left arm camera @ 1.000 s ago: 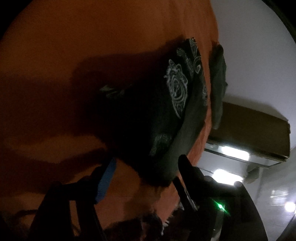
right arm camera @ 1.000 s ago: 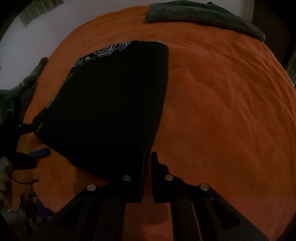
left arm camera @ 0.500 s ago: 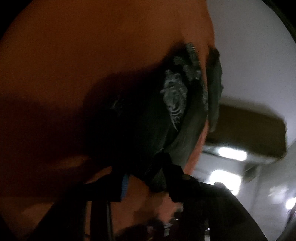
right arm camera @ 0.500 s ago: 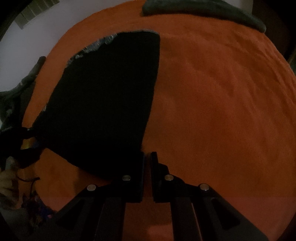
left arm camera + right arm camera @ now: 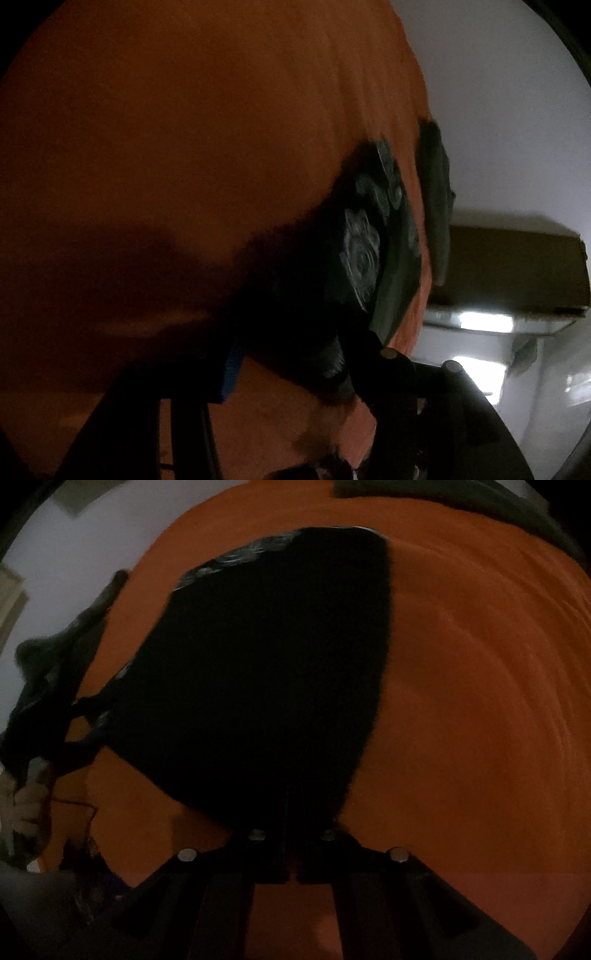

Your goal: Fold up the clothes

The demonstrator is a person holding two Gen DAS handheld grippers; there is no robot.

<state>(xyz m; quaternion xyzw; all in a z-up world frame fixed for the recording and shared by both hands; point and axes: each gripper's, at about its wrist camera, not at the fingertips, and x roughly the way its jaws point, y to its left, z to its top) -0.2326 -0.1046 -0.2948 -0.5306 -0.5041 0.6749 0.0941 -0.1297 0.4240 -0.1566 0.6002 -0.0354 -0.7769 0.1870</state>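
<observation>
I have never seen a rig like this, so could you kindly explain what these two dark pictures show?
There is no robot: a person carries a two-fingered tool in each hand, with a fisheye camera on each looking along its fingers. One picture is from the left tool, the other from the right. A black patterned garment lies on an orange blanket, with a grey garment at the far edge. The right gripper is shut on the black garment's near edge. The left gripper straddles another corner; its fingers have just been opening, and its grip is unclear.

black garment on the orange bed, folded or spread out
Folded, at least once: the black garment has its plain dark side over the white print, which shows only along its far edge. The right gripper is shut on its near edge.
</observation>
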